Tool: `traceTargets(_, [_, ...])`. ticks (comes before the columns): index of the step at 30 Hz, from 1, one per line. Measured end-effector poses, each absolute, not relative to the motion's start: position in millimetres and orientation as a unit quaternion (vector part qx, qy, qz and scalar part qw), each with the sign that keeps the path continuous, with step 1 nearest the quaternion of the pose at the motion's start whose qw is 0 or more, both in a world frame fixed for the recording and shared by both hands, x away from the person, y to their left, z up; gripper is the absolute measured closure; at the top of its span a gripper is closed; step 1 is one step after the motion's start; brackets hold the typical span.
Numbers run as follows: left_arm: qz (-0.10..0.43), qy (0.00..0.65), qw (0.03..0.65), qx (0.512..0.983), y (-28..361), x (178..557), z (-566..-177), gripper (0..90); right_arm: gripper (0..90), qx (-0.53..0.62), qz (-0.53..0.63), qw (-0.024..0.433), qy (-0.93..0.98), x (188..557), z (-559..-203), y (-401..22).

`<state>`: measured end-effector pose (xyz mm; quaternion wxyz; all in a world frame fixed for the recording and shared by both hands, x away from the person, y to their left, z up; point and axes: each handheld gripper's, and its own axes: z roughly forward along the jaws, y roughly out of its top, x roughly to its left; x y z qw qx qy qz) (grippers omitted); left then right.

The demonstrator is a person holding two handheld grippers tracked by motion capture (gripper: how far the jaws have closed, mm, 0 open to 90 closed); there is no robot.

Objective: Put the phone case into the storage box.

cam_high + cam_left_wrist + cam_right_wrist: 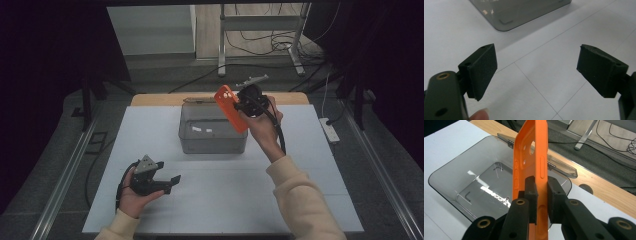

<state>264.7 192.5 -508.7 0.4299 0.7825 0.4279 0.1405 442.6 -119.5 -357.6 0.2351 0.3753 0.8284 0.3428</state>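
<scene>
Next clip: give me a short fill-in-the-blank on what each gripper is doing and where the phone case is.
1. The right gripper is shut on a phone case whose colour is ____.
2. The phone case is held above a clear grey ____ on the table.
3. The left gripper has its jaws ____, with nothing between them.
4. The left gripper hovers over the ____ table, nearer the person than the box.

Missing words: orange; box; open; white
</scene>
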Motion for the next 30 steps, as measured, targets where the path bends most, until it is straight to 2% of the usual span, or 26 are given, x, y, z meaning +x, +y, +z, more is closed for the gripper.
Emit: traceTargets(30, [0.14,0.427,0.431,0.782,192.6,264.8,-508.7,16.2,80.3,0.403,0.323,0.236,0.823,453.0,-367.7,-115.6])
